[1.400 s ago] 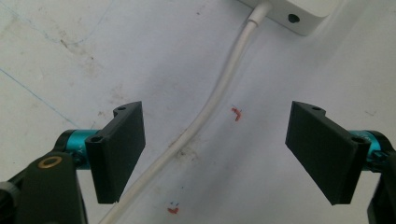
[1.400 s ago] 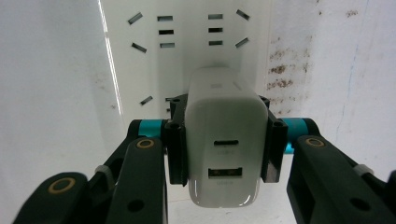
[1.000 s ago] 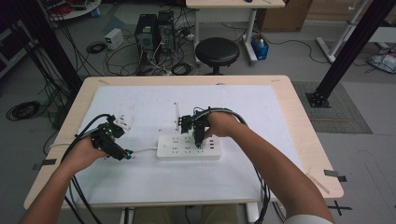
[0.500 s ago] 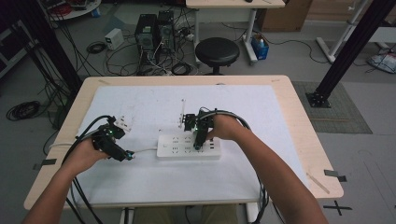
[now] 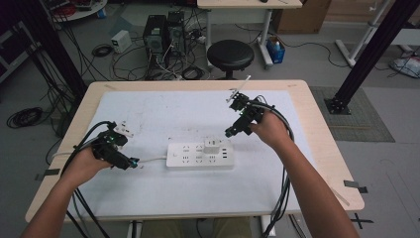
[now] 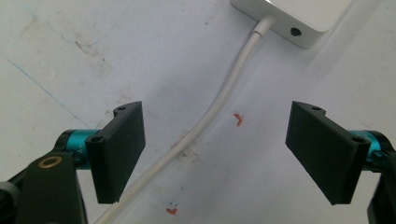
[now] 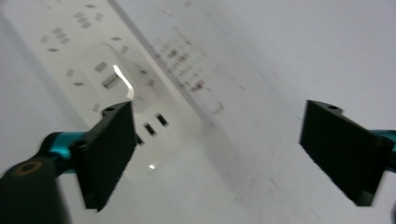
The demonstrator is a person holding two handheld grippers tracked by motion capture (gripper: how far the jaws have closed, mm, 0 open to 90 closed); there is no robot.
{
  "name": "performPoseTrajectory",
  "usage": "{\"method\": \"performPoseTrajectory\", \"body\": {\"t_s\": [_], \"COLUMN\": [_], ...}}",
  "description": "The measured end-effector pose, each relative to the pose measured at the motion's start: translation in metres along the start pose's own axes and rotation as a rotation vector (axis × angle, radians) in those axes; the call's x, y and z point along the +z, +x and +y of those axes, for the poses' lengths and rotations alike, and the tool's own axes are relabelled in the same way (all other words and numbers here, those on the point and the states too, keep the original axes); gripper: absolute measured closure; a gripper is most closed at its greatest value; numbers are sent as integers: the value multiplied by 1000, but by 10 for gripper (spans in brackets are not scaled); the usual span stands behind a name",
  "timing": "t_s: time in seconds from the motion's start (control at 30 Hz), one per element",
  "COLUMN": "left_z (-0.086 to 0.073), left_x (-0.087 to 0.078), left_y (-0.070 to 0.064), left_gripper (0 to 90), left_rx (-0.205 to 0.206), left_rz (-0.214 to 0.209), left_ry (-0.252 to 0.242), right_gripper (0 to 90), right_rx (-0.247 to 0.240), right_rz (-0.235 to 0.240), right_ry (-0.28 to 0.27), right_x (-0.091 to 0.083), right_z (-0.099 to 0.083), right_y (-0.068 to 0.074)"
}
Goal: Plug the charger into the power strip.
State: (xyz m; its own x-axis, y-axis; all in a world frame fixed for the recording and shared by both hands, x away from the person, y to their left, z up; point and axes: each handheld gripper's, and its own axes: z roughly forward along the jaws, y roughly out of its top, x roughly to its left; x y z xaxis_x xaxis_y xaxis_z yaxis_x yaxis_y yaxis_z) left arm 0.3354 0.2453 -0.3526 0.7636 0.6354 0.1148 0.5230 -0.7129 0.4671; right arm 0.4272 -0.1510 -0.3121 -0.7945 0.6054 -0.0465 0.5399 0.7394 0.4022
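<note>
With both the left hand-held gripper (image 5: 132, 162) and the right hand-held gripper (image 5: 231, 133) wide open and empty, the power strip (image 5: 199, 155) could be dragged if its cable (image 6: 210, 112) is snagged.

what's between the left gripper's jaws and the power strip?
Only the strip's white cable on the white mat: left gripper view shows it running between the open jaws to the power strip.

black stool (image 5: 230, 54), computer towers (image 5: 166, 32), perhaps
</note>
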Motion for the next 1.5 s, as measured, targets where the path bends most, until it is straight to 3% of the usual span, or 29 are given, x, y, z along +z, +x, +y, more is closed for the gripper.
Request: {"method": "performPoseTrajectory", "body": {"t_s": [0.1,0.23,0.43,0.77,0.83,1.07,1.5], "left_z": [-2,-4,-7,-8,-7,-4,0], "left_x": [-5,-10,-16,-20,-19,-16,-14], "left_y": [-1,-1,-3,1,1,2,5], "left_gripper": [199,199,200,199,199,199,199], "left_rx": [-6,-17,-23,-45,-42,-36,-41], "left_rz": [8,15,19,31,34,35,48], "left_ry": [-3,-8,-20,-34,-38,-47,-53], "right_gripper": [7,7,7,7,7,7,7], "right_rx": [22,18,14,66,53,80,83], "right_rz": [-61,-66,-137,-145,-146,-144,-137], "right_ry": [3,-18,32,7,14,19,26], "right_x": [-6,-15,-15,-26,-26,-26,-25], "right_z": [-9,-18,-26,-39,-42,-51,-60], "right_y": [-3,-2,3,1,1,0,-5]}}
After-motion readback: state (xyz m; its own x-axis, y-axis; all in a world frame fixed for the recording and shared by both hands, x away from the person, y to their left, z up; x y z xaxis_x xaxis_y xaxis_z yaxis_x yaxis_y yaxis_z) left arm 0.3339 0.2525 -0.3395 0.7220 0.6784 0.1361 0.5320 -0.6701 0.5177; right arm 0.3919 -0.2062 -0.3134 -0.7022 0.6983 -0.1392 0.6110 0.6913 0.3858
